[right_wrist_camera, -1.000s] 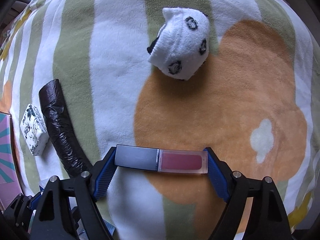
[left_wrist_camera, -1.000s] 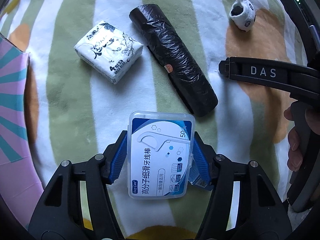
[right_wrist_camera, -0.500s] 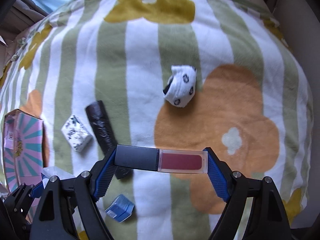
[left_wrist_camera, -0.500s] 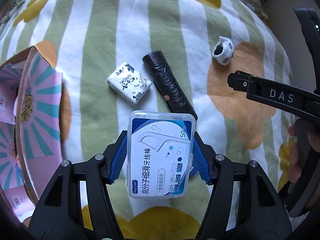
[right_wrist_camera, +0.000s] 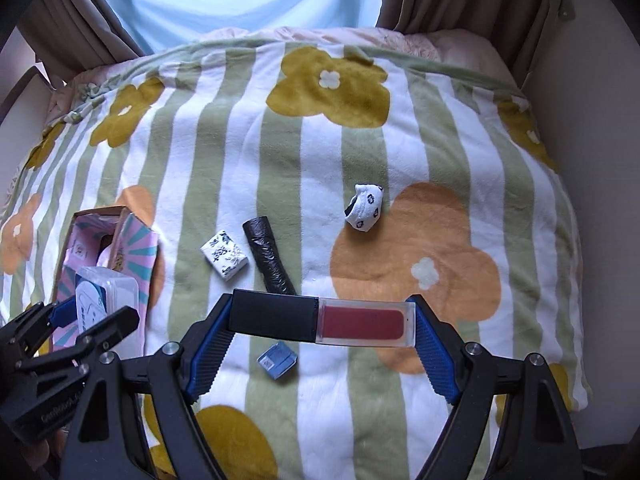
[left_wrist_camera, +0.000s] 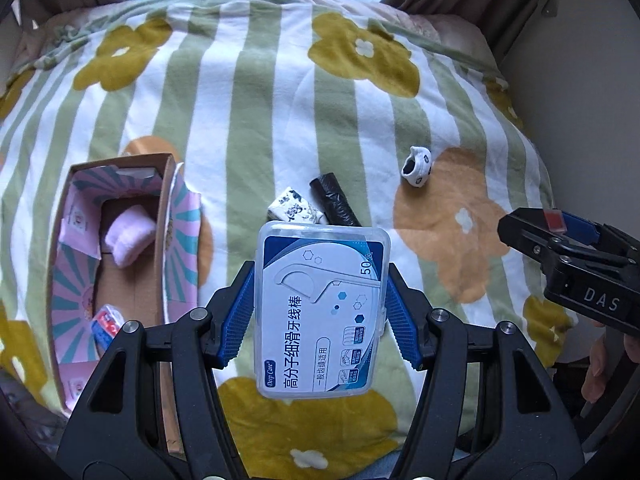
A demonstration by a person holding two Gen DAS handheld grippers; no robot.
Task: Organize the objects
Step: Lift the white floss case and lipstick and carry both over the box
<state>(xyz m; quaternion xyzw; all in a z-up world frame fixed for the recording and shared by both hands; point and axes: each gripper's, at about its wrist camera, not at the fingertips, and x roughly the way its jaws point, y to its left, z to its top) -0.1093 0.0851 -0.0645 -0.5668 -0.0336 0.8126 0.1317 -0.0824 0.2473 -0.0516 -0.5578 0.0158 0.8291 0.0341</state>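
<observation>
Both tongs have risen well above the bed since a second ago: the blanket's items now look small, and the open cardboard box (left_wrist_camera: 120, 248), then only a sliver at the left edge, shows whole.

The left tongs (left_wrist_camera: 320, 312) clamp the dental floss pick box (left_wrist_camera: 322, 314) by its long sides, label facing the camera, its length running along the fingers. It hangs above the striped flower blanket (left_wrist_camera: 248, 120), to the right of the cardboard box. The right tongs (right_wrist_camera: 320, 320) grip a lip gloss tube (right_wrist_camera: 320, 322) end to end, set crosswise between the blue pads, black cap to the left, red half to the right.

On the blanket lie a tissue pack (right_wrist_camera: 224, 256) just beside a black bag roll (right_wrist_camera: 270, 260), and a rolled white sock (right_wrist_camera: 365, 213) well apart to their right.

Only the left wrist view looks into the cardboard box, where a pink folded cloth (left_wrist_camera: 128, 234) and a small blue and red pack (left_wrist_camera: 105, 322) lie. Only the right wrist view shows a small blue packet (right_wrist_camera: 277, 360) on the blanket below the tube.
</observation>
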